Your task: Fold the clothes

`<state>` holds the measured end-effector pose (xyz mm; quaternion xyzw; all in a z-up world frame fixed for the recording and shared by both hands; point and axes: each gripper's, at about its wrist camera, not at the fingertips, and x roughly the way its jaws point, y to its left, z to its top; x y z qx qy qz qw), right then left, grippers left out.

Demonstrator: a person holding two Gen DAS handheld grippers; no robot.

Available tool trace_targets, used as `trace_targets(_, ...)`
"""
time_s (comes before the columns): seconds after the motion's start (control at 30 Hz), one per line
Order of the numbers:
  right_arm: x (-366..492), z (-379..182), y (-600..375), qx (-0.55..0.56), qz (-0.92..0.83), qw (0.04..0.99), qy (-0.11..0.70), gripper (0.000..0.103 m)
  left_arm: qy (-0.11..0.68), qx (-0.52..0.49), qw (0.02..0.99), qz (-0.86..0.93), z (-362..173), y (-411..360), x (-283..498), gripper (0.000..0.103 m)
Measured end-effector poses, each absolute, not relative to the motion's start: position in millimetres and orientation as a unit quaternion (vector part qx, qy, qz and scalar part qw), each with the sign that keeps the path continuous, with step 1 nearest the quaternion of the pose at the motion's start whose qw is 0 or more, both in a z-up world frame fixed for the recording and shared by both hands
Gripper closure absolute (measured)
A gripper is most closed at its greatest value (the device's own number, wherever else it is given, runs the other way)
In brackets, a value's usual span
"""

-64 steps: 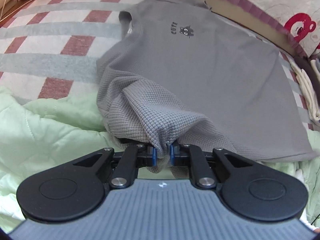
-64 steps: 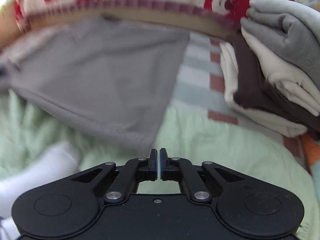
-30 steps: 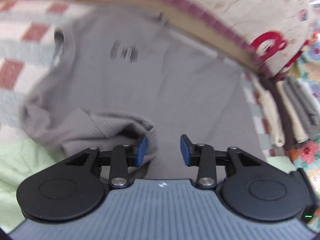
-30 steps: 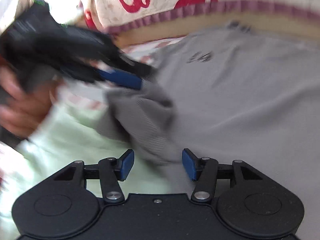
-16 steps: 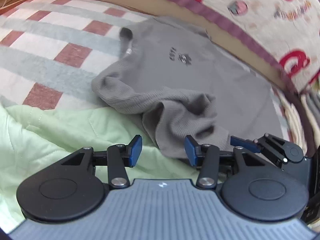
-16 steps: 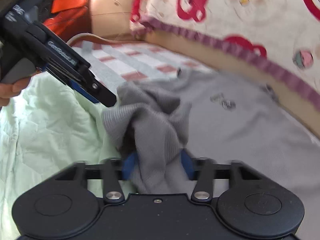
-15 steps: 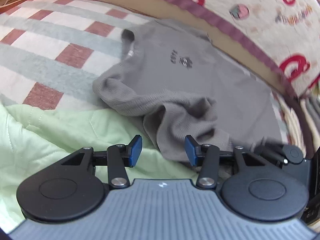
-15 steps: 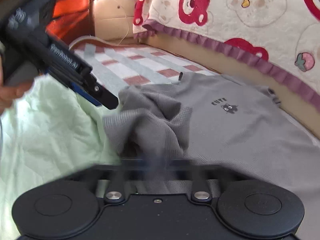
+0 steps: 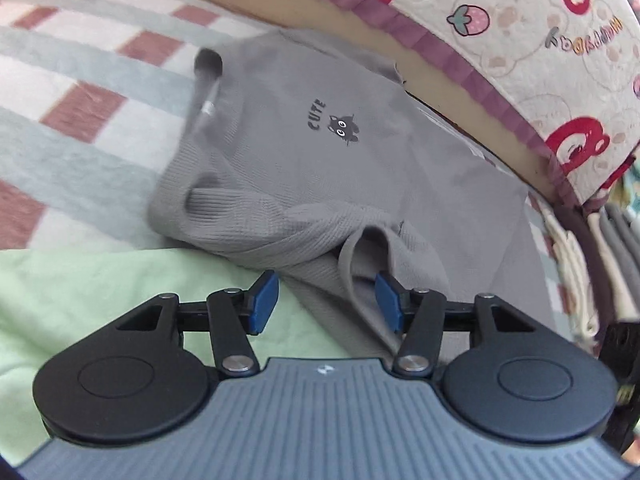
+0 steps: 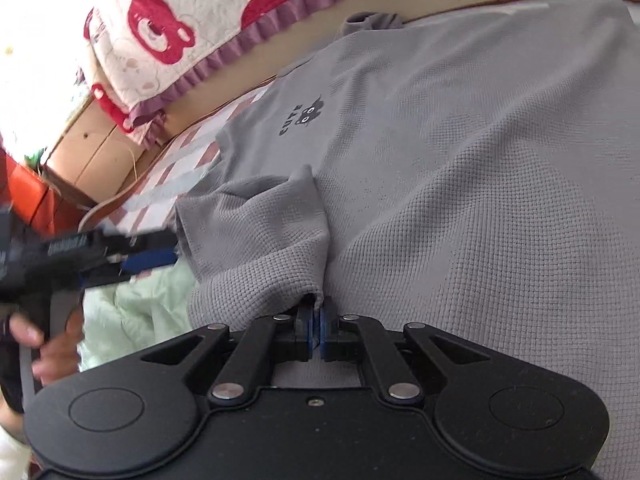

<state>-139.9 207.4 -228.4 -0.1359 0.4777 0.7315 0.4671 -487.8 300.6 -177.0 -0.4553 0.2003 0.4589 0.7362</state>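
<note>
Grey waffle-knit shirt (image 9: 360, 168) flat on checked bed cover (image 9: 80, 80), front up. In left wrist view long axis runs collar upper left to hem lower right. Chest print reads "CUTE" above black cat face. Right gripper (image 10: 316, 332) clamped on bunched sleeve (image 10: 264, 236). Left gripper (image 9: 326, 304) opening, sleeve fabric between pads, unpressed.

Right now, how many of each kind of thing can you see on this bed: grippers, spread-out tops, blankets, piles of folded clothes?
Grippers: 2, the left gripper, jaws opening, and the right gripper, shut on the sleeve
Grey shirt: 1
Green blanket: 1
Pile of folded clothes: 1
Total: 5
</note>
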Motion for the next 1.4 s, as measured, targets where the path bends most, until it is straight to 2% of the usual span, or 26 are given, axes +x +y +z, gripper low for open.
trace_targets(0.13,-136.9,-229.9,203.9,-0.135,0.739,0.465,0.469,0.099,0.162,-0.489,0.739,0.434,-183.3,309.4,-488.3,0.045)
trace_targets(0.23,-134.3,-231.2,207.9,-0.125,0.737,0.462,0.477,0.099,0.183,-0.499,0.730,0.430,-195.3,317.8,-477.9,0.045)
trace_targets(0.3,-135.8,-231.6,209.1,-0.121,0.738,0.462,0.476,0.099,0.194,-0.489,0.727,0.441,-201.6,319.5,-469.8,0.048)
trace_targets(0.33,-136.1,-231.7,208.9,-0.120,0.739,0.463,0.475,0.099,0.196,-0.479,0.731,0.445,-202.4,318.4,-465.8,0.061)
trace_targets(0.37,-135.6,-231.0,207.8,-0.117,0.740,0.462,0.474,0.099,0.199,-0.467,0.736,0.447,-200.9,316.5,-462.9,0.095)
trace_targets(0.4,-135.0,-230.3,206.7,-0.114,0.742,0.462,0.472,0.099,0.195,-0.464,0.738,0.449,-196.2,312.6,-465.0,0.097)
trace_targets(0.47,-135.0,-224.6,203.7,-0.102,0.747,0.453,0.475,0.097,0.165,-0.474,0.734,0.457,-181.1,299.6,-479.6,0.098)
trace_targets(0.6,-155.8,-187.8,197.1,-0.099,0.795,0.417,0.430,0.098,0.111,-0.478,0.728,0.479,-147.6,271.2,-509.3,0.098)
trace_targets(0.73,-181.6,-152.2,179.7,-0.091,0.844,0.339,0.405,0.098,0.102,-0.412,0.747,0.512,-93.2,212.7,-546.8,0.102)
trace_targets(0.87,-218.0,-142.0,165.6,-0.131,0.866,0.290,0.386,0.097,0.117,-0.393,0.721,0.558,-69.4,154.0,-584.5,0.102)
trace_targets(1.03,-258.0,-165.7,152.5,-0.244,0.855,0.287,0.357,0.096,0.150,-0.463,0.650,0.584,-111.8,111.0,-622.6,0.102)
trace_targets(1.13,-230.7,-176.6,148.4,-0.217,0.830,0.315,0.406,0.092,0.213,-0.498,0.608,0.581,-147.5,93.5,-617.0,0.101)
trace_targets(1.2,-195.0,-176.7,145.3,-0.177,0.801,0.365,0.440,0.081,0.242,-0.516,0.596,0.565,-160.3,87.7,-609.7,0.101)
trace_targets(1.27,-149.8,-173.1,132.1,-0.147,0.763,0.436,0.454,0.075,0.270,-0.529,0.586,0.551,-169.5,83.2,-603.4,0.100)
trace_targets(1.33,-103.1,-166.0,112.3,-0.127,0.713,0.520,0.453,0.074,0.283,-0.507,0.596,0.555,-157.6,85.5,-601.7,0.100)
trace_targets(1.4,-58.4,-157.2,87.4,-0.102,0.655,0.597,0.451,0.070,0.271,-0.466,0.622,0.568,-132.4,92.0,-604.3,0.094)
